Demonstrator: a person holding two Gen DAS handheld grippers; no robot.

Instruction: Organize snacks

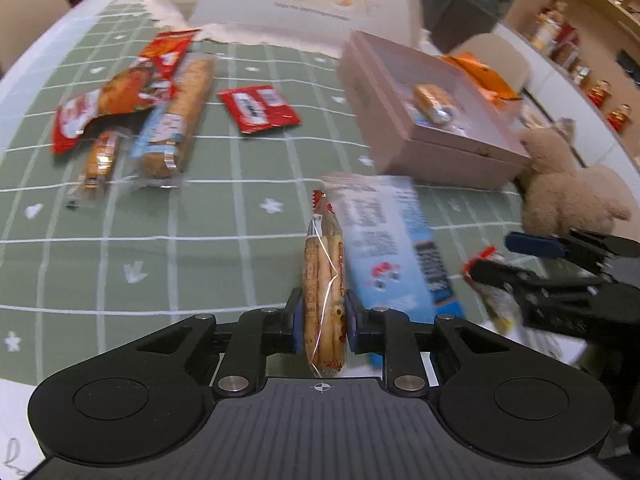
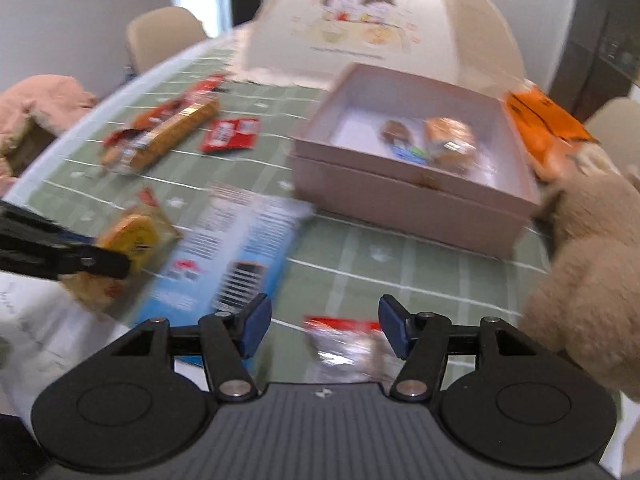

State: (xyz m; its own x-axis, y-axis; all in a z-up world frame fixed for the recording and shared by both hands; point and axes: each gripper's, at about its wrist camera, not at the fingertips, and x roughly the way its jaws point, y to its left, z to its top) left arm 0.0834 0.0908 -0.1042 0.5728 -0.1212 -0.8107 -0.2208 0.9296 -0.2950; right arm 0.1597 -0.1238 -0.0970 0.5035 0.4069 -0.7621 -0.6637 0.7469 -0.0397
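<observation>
In pink box [image 2: 404, 196], two wrapped snacks [image 2: 448, 142]

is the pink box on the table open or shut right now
Open. The pink box has no lid on it, so the right wrist view looks straight into its white inside, where a couple of wrapped snacks already lie.

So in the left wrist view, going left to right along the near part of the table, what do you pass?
Clear breadstick pack clamped in the left gripper → blue-and-white packet → right gripper → beige plush toy.
</observation>
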